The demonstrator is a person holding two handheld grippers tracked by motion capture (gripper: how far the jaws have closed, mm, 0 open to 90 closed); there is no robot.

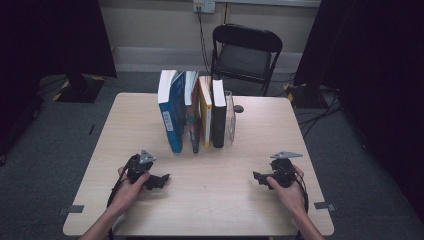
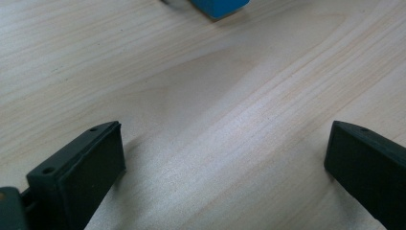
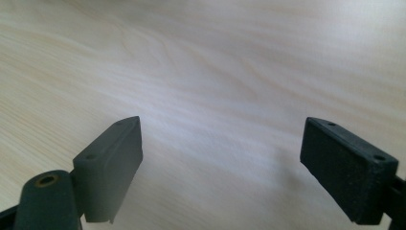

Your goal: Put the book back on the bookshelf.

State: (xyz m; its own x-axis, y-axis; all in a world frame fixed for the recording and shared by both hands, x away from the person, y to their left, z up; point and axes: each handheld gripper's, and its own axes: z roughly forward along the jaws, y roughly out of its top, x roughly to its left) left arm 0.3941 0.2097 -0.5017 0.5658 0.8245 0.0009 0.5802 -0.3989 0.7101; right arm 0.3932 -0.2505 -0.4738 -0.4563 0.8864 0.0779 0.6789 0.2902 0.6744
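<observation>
A row of upright books stands at the middle of the light wooden table [image 1: 210, 200]: a blue book [image 1: 171, 116] at the left, a dark patterned one [image 1: 193, 120], a yellow one [image 1: 205, 112] and a black one [image 1: 219, 116], with a clear bookend [image 1: 230, 117] at the right. My left gripper [image 1: 162, 180] rests low over the table at the front left, held by a hand, jaws wide apart over bare wood [image 2: 225, 143]; a corner of the blue book [image 2: 218, 7] shows ahead of it. My right gripper [image 1: 257, 177] sits at the front right, jaws spread over bare wood [image 3: 222, 139], nothing between them.
A black folding chair [image 1: 245, 52] stands behind the table. Dark curtains hang at both sides. Cables lie on the grey floor at the right. A small dark object [image 1: 239, 108] sits on the table behind the bookend.
</observation>
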